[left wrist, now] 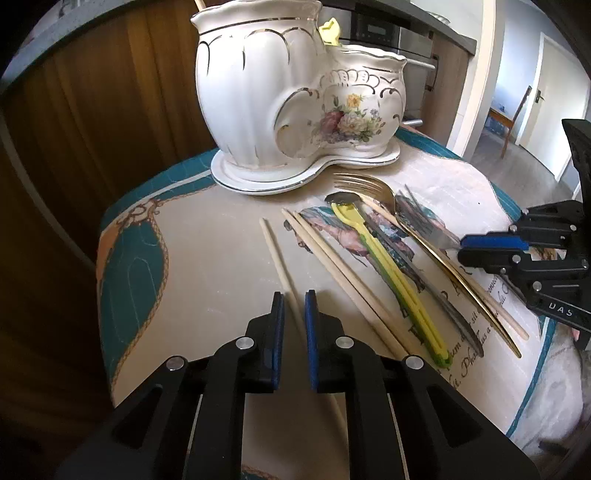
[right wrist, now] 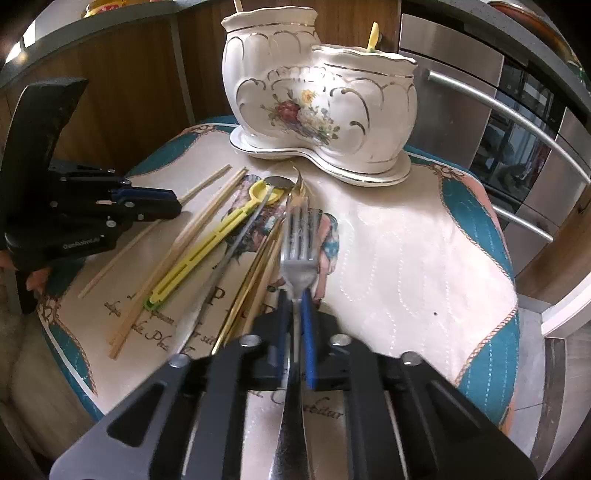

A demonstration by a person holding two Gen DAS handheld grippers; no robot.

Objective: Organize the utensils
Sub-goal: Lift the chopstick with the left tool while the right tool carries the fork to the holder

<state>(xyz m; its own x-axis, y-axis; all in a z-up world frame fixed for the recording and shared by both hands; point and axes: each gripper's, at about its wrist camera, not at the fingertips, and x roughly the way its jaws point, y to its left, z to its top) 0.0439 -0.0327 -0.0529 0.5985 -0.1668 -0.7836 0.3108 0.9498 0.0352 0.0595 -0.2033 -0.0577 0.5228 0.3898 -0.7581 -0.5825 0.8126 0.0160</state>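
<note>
A white floral ceramic utensil holder point(left wrist: 295, 99) point(right wrist: 317, 107) stands at the back of the mat, with a yellow utensil point(left wrist: 330, 31) and a wooden stick in it. My right gripper point(right wrist: 295, 295) point(left wrist: 461, 247) is shut on a silver fork point(right wrist: 299, 243), held just above the mat. My left gripper point(left wrist: 294, 295) point(right wrist: 173, 201) has its jaws narrowly apart around a single wooden chopstick point(left wrist: 277, 254); contact is unclear. On the mat lie several chopsticks point(left wrist: 332, 258), a yellow-green spoon point(left wrist: 388, 273) point(right wrist: 207, 254), a gold fork point(left wrist: 369, 188) and a dark knife.
The utensils lie on a printed teal-bordered quilted mat point(left wrist: 192, 236) point(right wrist: 406, 240). Wooden cabinets point(left wrist: 92, 110) stand behind on the left. A steel oven point(right wrist: 517, 147) with bar handles stands at the right. The mat's edge drops off on all sides.
</note>
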